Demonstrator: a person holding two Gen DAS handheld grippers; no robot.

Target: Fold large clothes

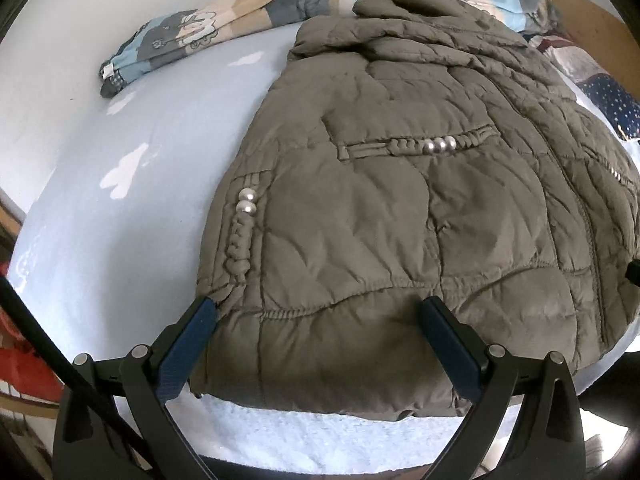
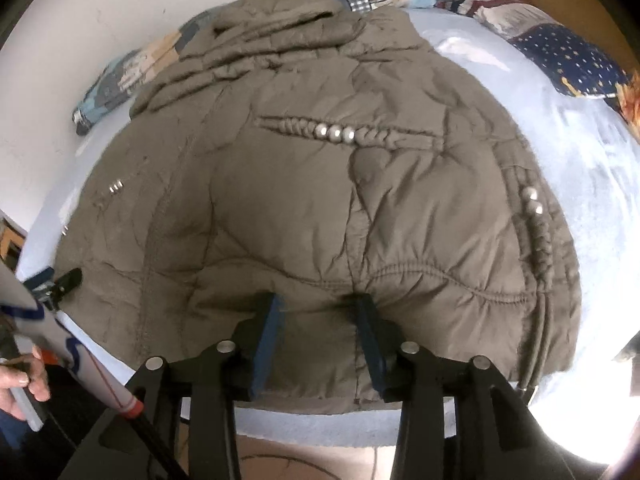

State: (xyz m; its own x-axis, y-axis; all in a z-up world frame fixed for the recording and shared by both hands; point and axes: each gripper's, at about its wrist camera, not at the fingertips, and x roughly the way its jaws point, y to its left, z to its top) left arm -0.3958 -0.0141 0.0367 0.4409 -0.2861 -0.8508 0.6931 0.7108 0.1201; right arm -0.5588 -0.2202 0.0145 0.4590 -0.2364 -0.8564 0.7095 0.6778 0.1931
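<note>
Jacket [image 1: 400, 216] lies flat on the bed [image 1: 120, 240], hem at its near edge, left gripper [image 1: 316, 320] spread wide, right gripper [image 2: 318, 312] narrower, both straddling hem fabric

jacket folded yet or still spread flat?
Partly folded. The jacket lies on the bed with sleeves apparently tucked in at the collar end, hem unfolded between both open grippers, left gripper and right gripper.

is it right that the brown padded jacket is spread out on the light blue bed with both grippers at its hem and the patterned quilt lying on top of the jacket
Not quite. The patterned quilt is not on top of the jacket; the left wrist view shows it bunched along the far side of the bed, by the wall, beyond the collar. The rest holds: left gripper and right gripper are both at the hem.
</note>
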